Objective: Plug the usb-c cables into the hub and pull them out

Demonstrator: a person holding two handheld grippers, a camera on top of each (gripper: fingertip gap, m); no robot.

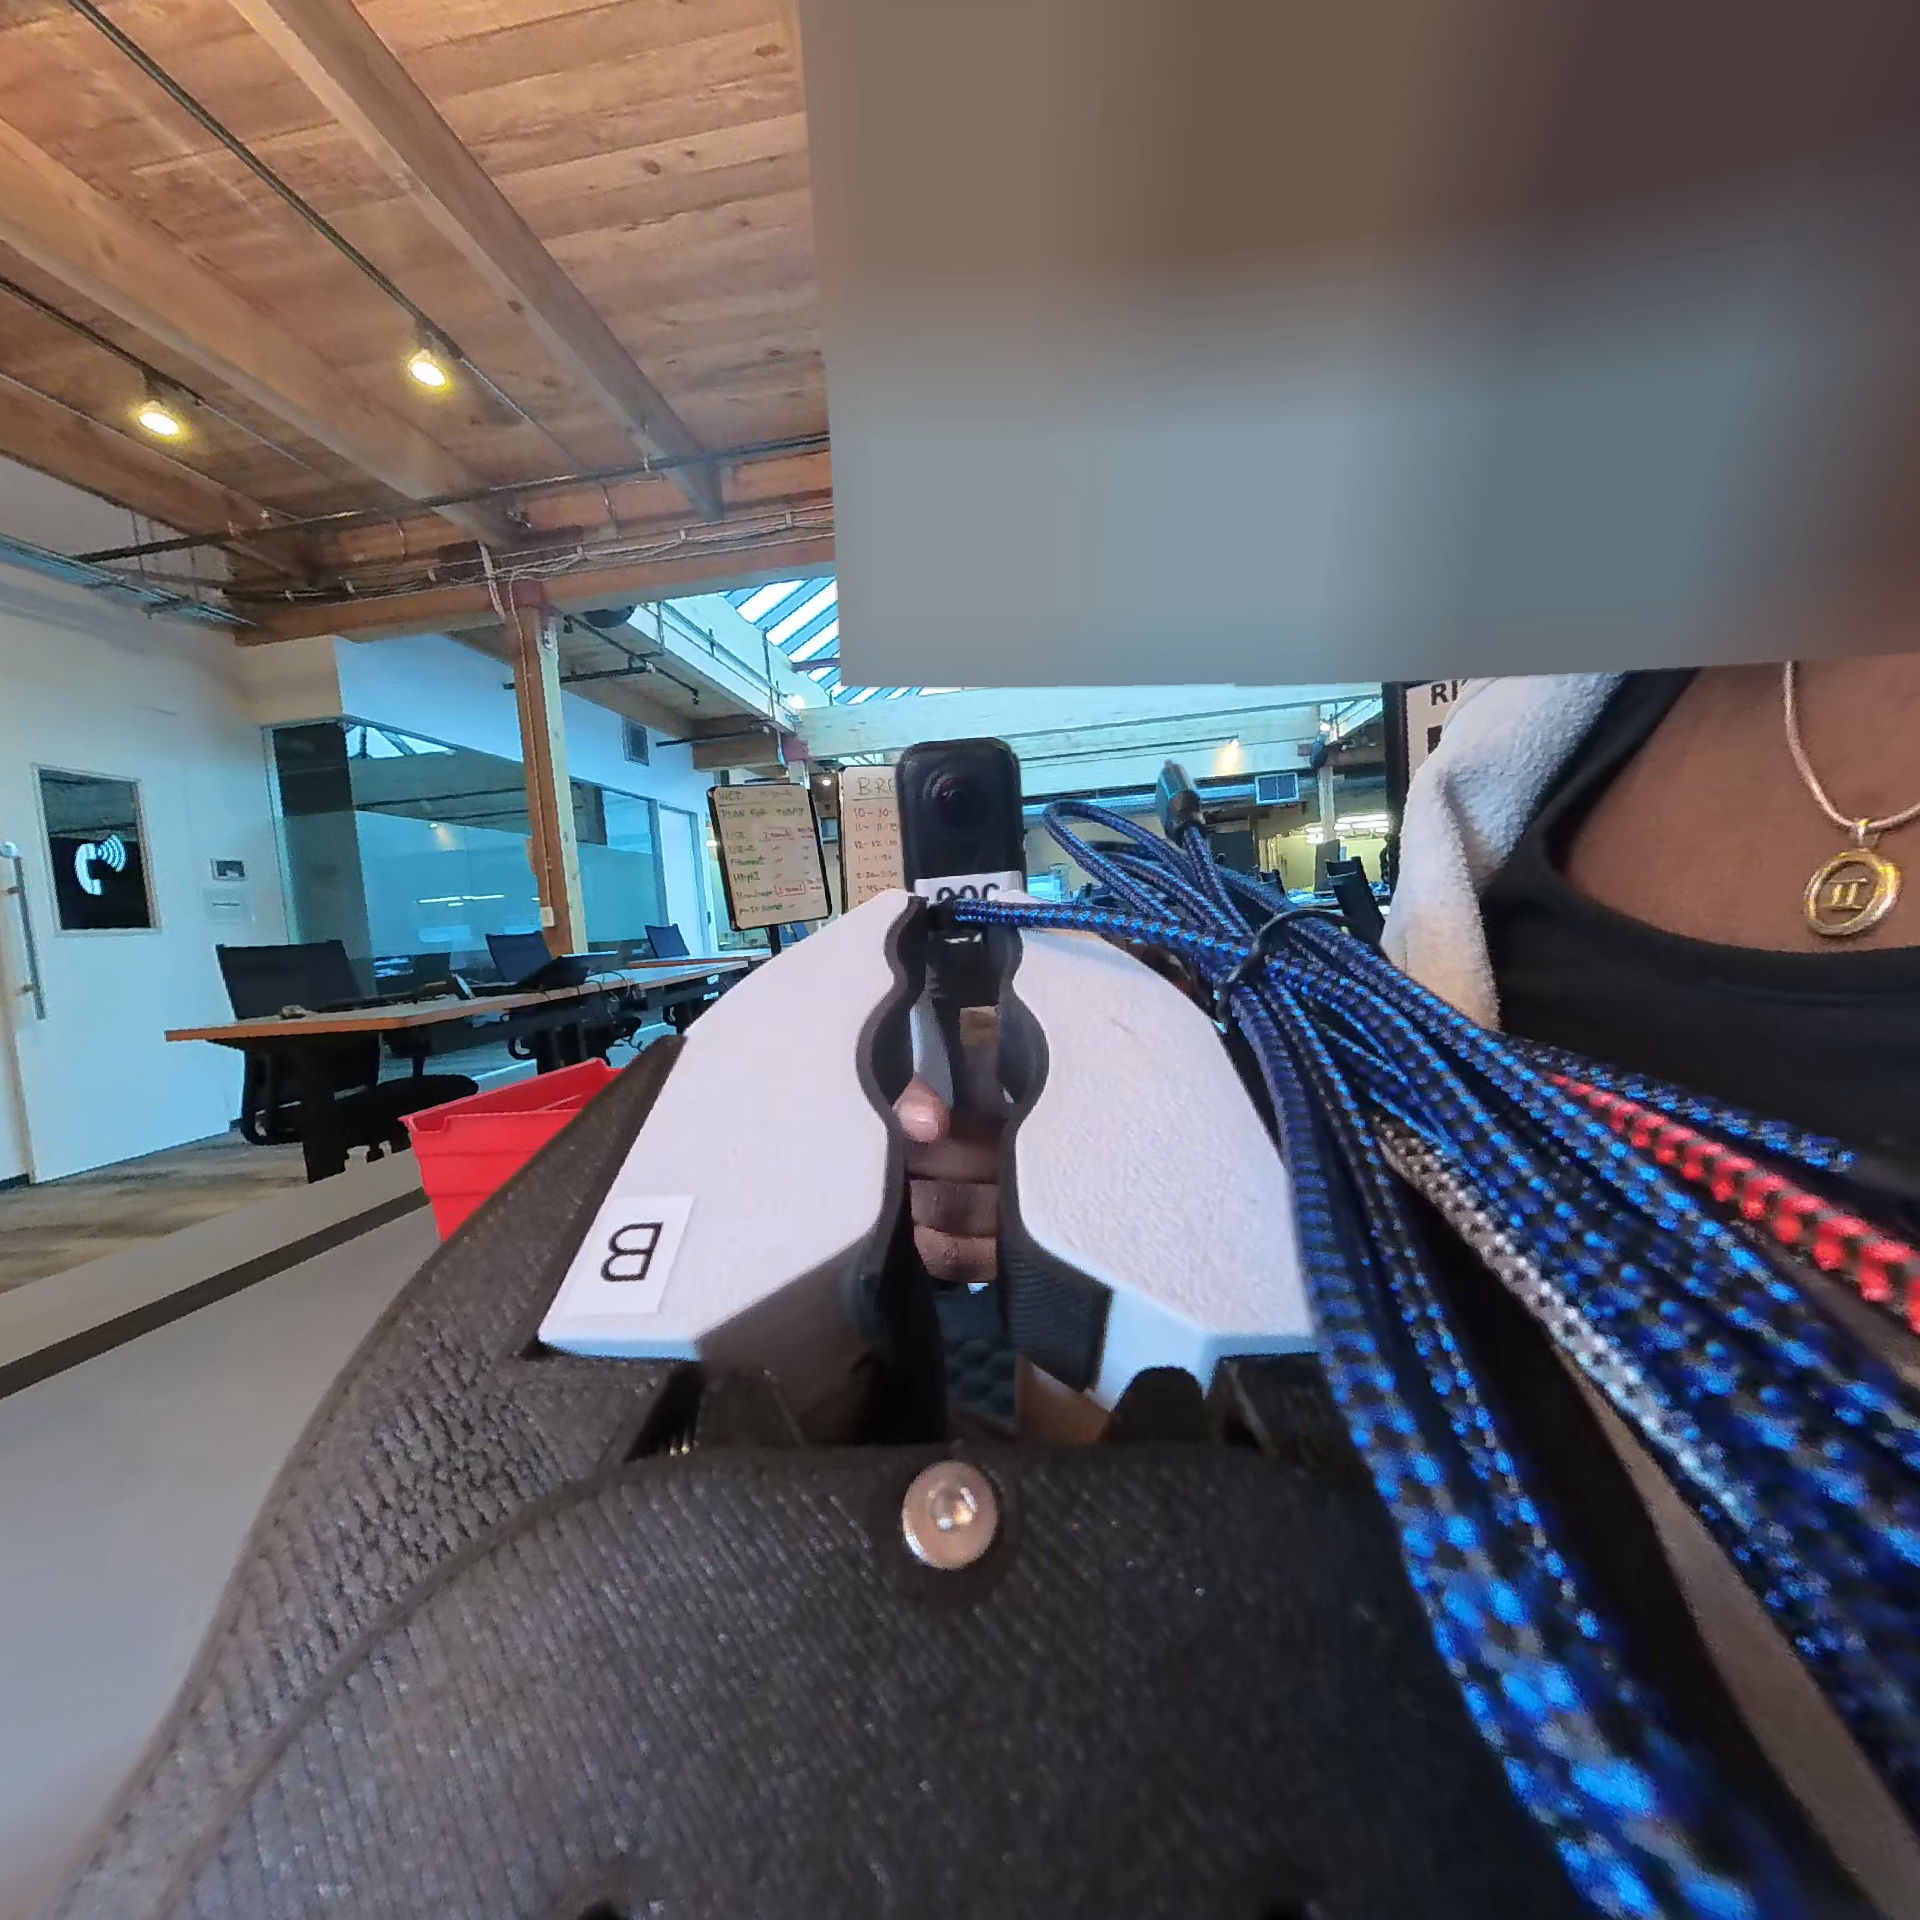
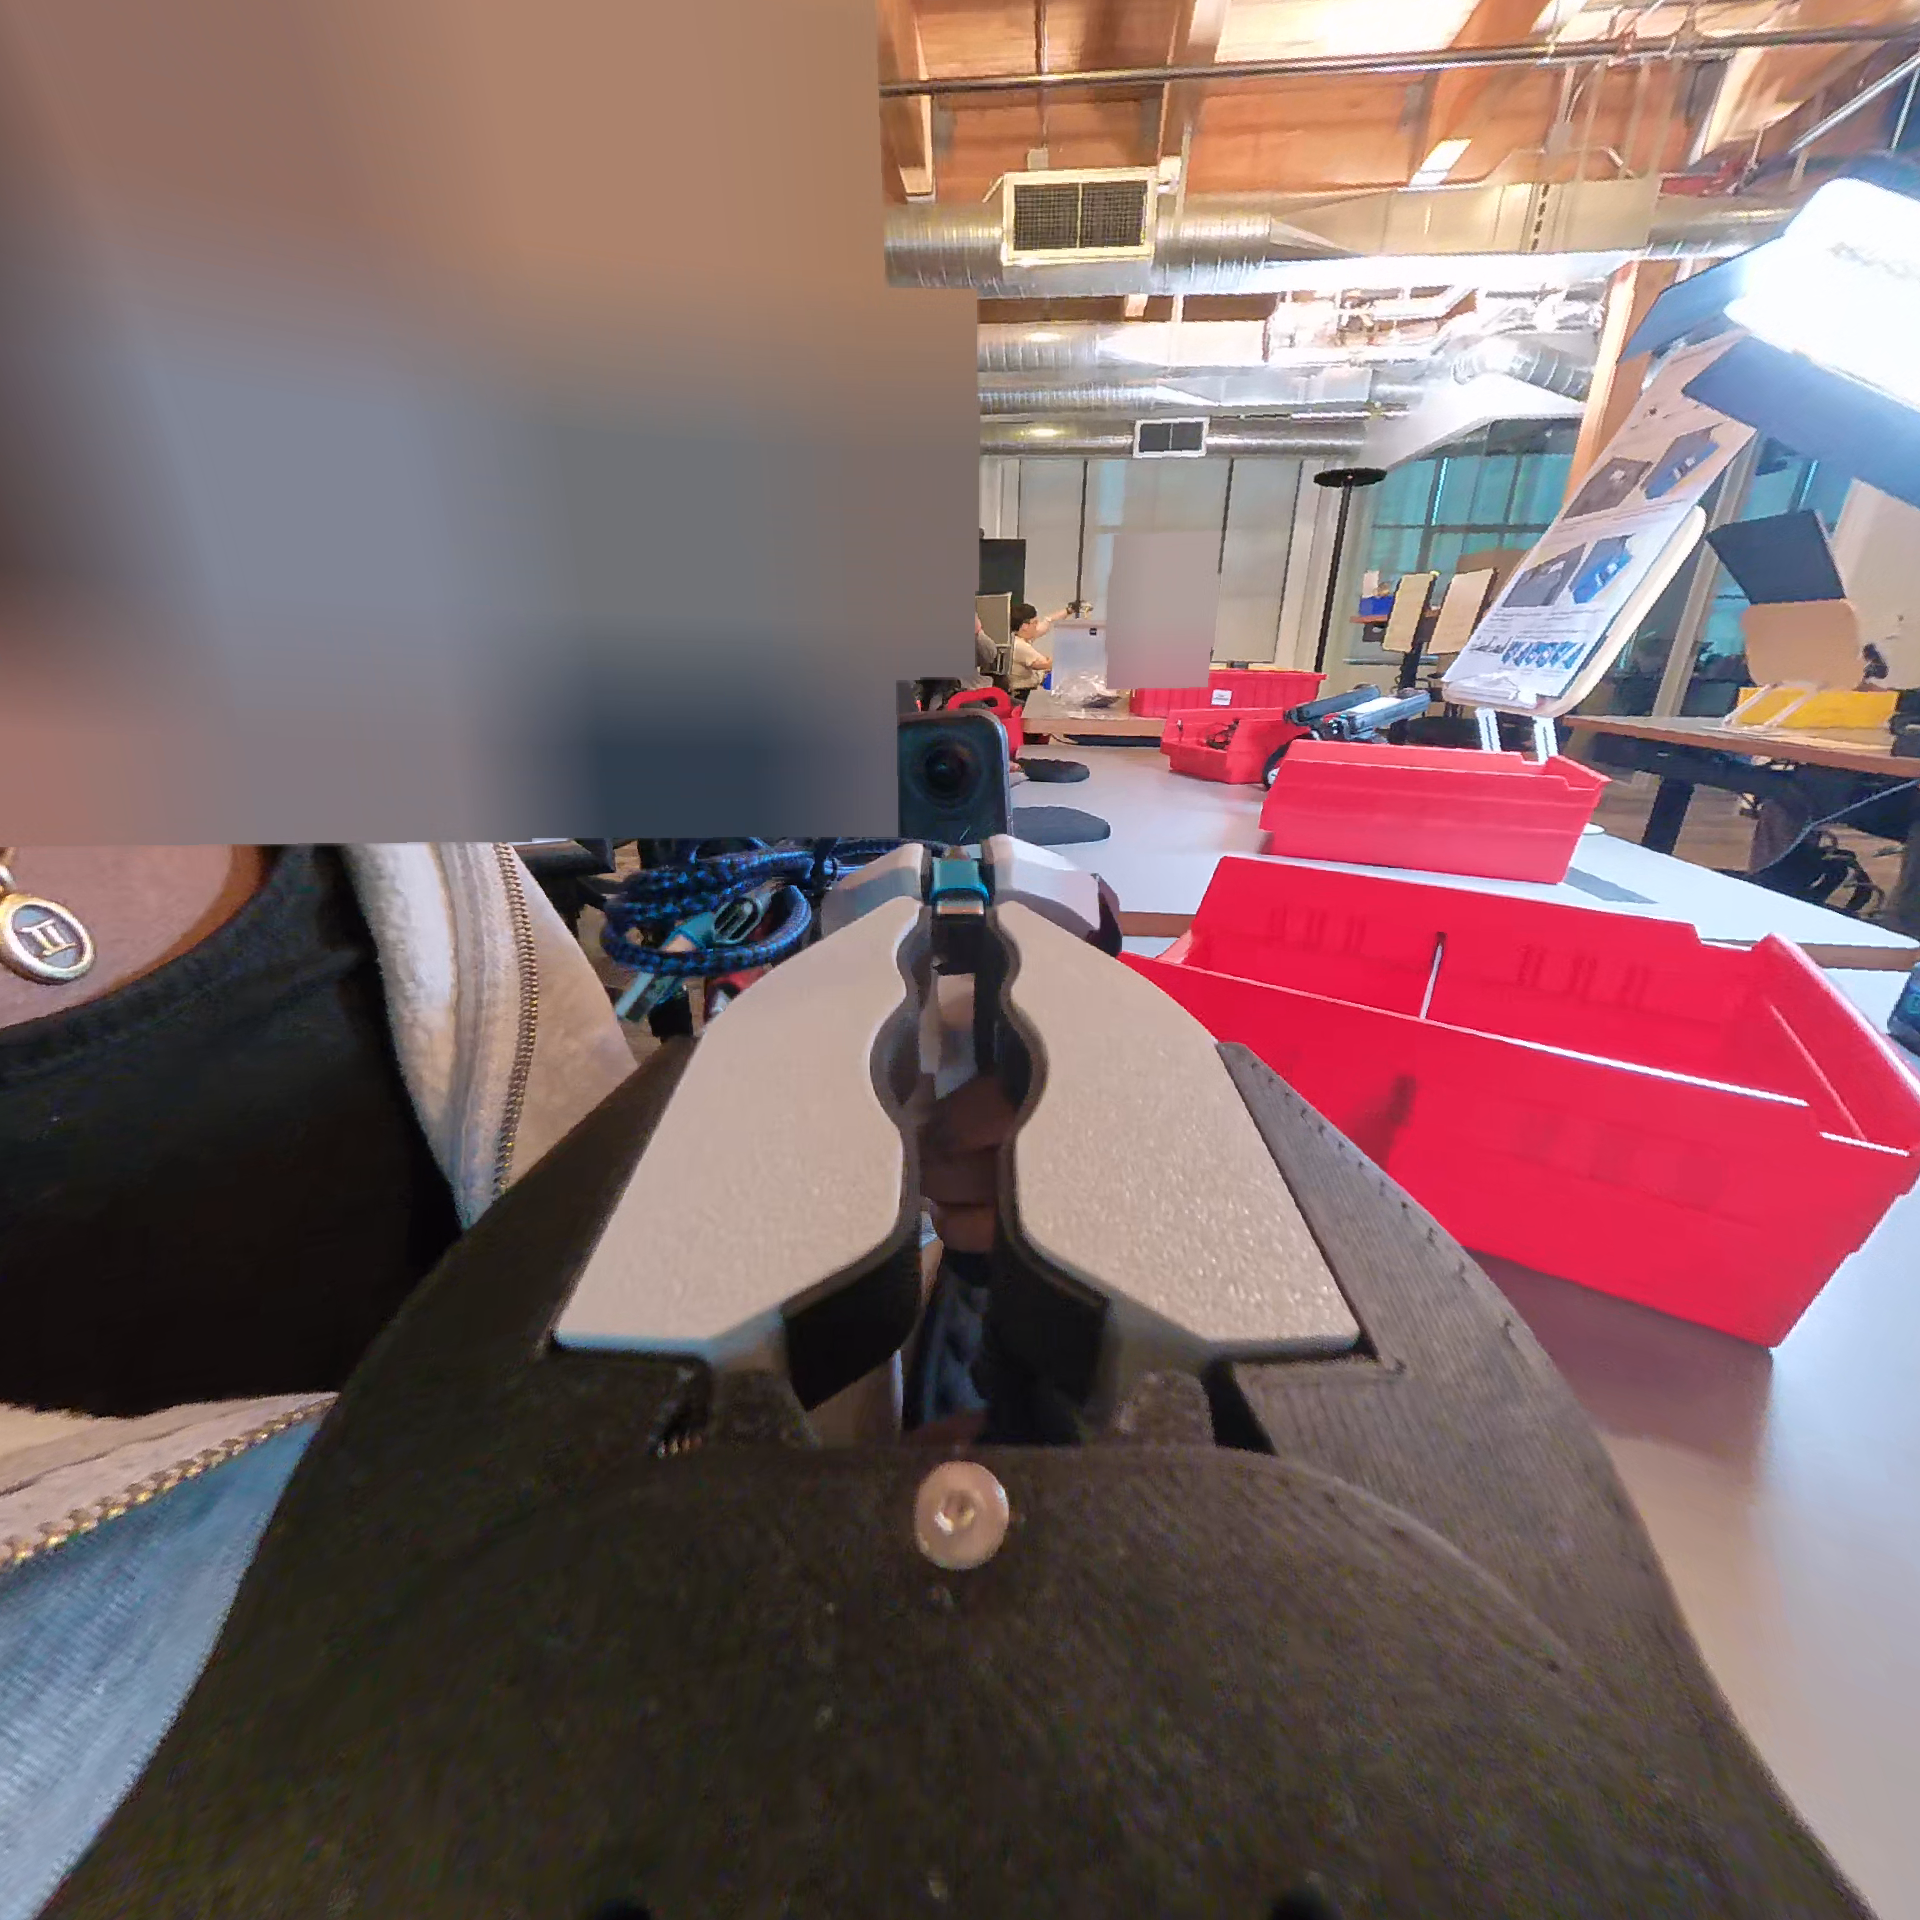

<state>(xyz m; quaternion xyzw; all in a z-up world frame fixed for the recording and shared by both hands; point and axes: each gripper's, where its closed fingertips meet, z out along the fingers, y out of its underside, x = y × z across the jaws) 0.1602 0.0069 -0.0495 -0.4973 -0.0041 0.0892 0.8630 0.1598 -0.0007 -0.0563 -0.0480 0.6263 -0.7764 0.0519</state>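
Grey table point(image 2: 1714, 1558), red bin point(image 2: 1558, 1122) right; both claws clenched on blue cable point(image 1: 1091, 920) ends.

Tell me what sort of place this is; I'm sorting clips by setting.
Probably an open-plan office used as a workshop: desks with office chairs, exposed ducts under a timber ceiling, and red bins on grey tables.
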